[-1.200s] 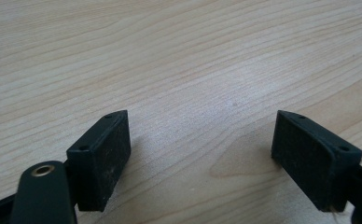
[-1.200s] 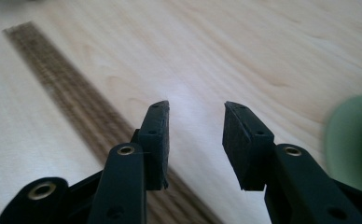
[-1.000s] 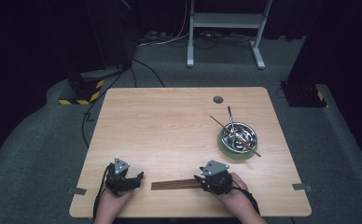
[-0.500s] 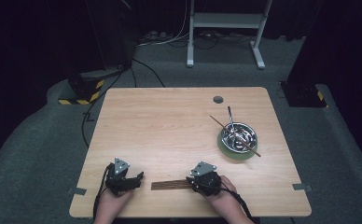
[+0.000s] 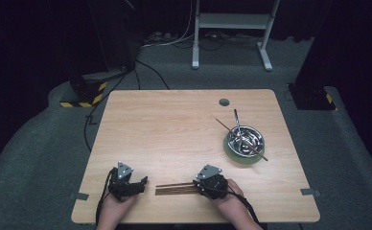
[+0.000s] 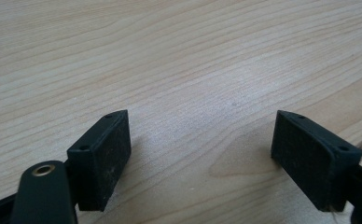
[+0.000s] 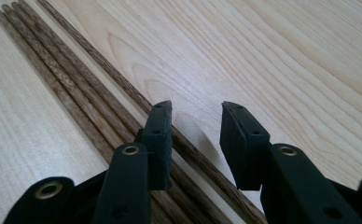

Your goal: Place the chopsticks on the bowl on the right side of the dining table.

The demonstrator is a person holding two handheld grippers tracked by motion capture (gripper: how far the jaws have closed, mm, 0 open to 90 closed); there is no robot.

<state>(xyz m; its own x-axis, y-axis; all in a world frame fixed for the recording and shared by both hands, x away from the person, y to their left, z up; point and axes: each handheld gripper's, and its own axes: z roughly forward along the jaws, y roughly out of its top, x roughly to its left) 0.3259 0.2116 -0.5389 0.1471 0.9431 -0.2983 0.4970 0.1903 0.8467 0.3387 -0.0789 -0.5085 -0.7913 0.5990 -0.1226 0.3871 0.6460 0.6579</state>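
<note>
Several dark wooden chopsticks [image 5: 174, 188] lie side by side near the table's front edge, between the two hands. My right gripper [image 5: 197, 186] stands over their right ends and points left. In the right gripper view the jaws [image 7: 197, 112] are open with a narrow gap. One chopstick [image 7: 191, 149] runs through that gap, close to the left pad and not pinched. The other chopsticks [image 7: 72, 93] lie outside the left jaw. My left gripper [image 5: 142, 182] rests left of the chopsticks. Its jaws [image 6: 200, 121] are wide open over bare wood.
A steel bowl [image 5: 244, 139] on a green plate [image 5: 241, 158] stands at the right of the wooden table [image 5: 174, 129]. A single chopstick [image 5: 260, 155] and a metal utensil [image 5: 236, 117] rest in it. A round cable hole [image 5: 224, 102] sits near the far edge.
My right hand has shifted left and a little down, over the right ends of the chopsticks. The left hand has kept still.
</note>
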